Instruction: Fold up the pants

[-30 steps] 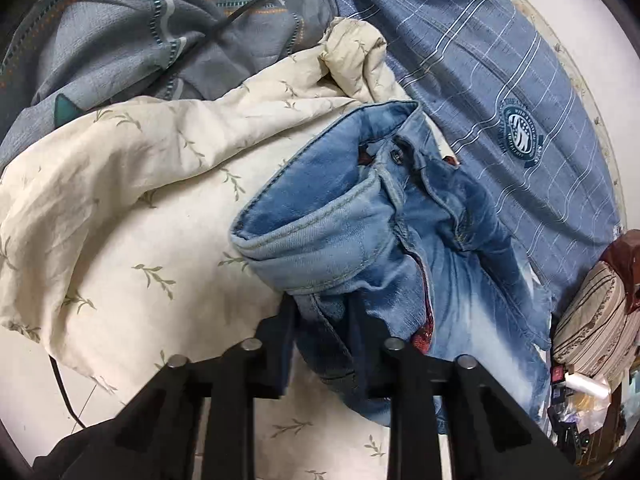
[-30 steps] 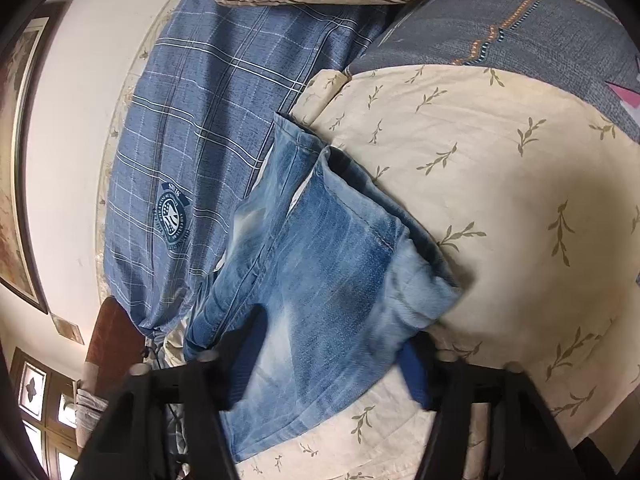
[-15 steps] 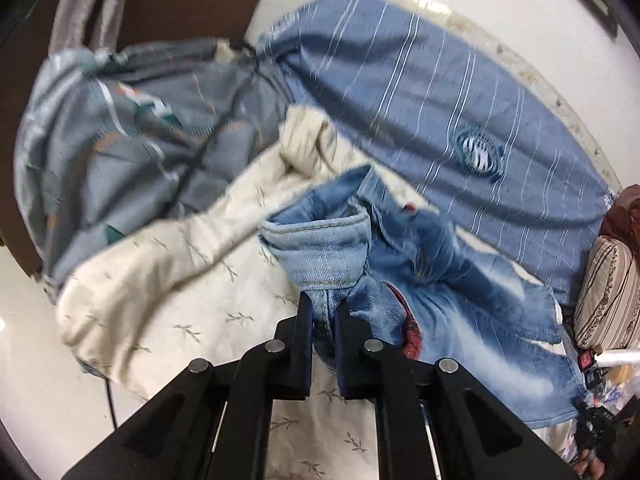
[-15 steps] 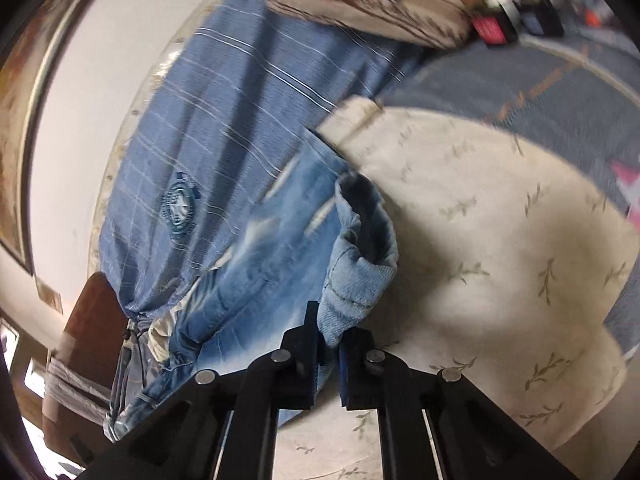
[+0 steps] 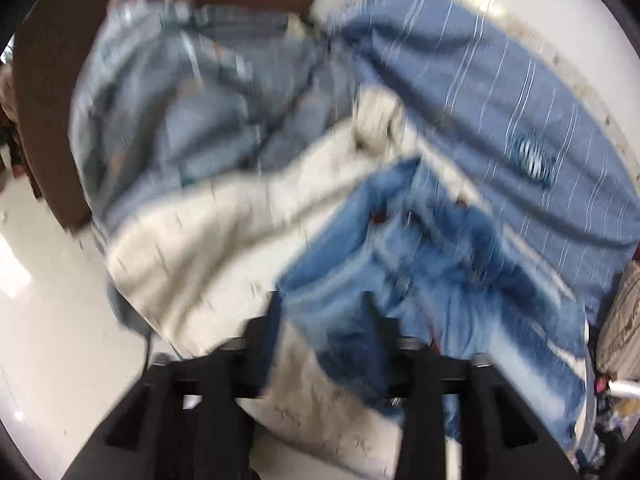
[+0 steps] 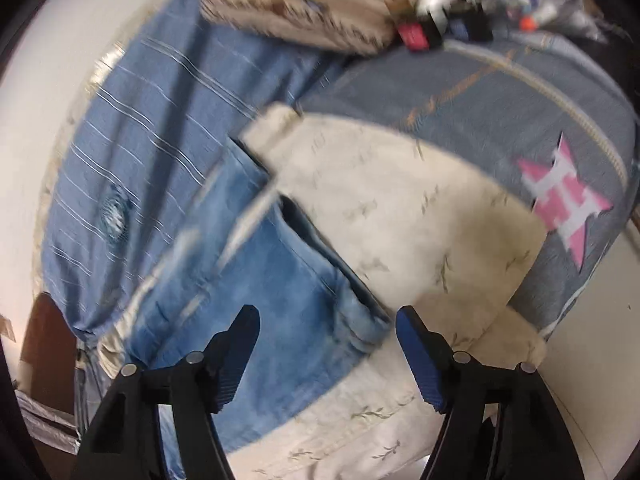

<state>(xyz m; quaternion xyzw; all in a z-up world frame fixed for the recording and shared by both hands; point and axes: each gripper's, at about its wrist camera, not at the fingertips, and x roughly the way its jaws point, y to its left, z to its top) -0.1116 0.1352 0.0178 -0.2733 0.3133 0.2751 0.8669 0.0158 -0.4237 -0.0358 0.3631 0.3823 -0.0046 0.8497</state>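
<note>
A: While the left wrist view is badly smeared, what's on record?

B: One pair of faded blue denim pants lying on a cream leaf-print cotton sheet on the bed. Left tool spread, jaws just been opening; a denim edge sits between them, but I can't see the pads pressing it. Judged let go.

A: Count there?

B: One pants, one cream sheet, one blue striped cloth with a round badge, one grey patterned quilt.

A: Right wrist view?

B: Sharper. Pants flat on the sheet, hem end near the right tool. That tool spread wide, also just been opening, hem below the gap, pads clear of it. One striped beige pillow at the top.

A: Progress?

B: My reading: legs laid one over the other, so the lengthwise fold looks done. Crosswise folds remain; the garment lies full length.
</note>
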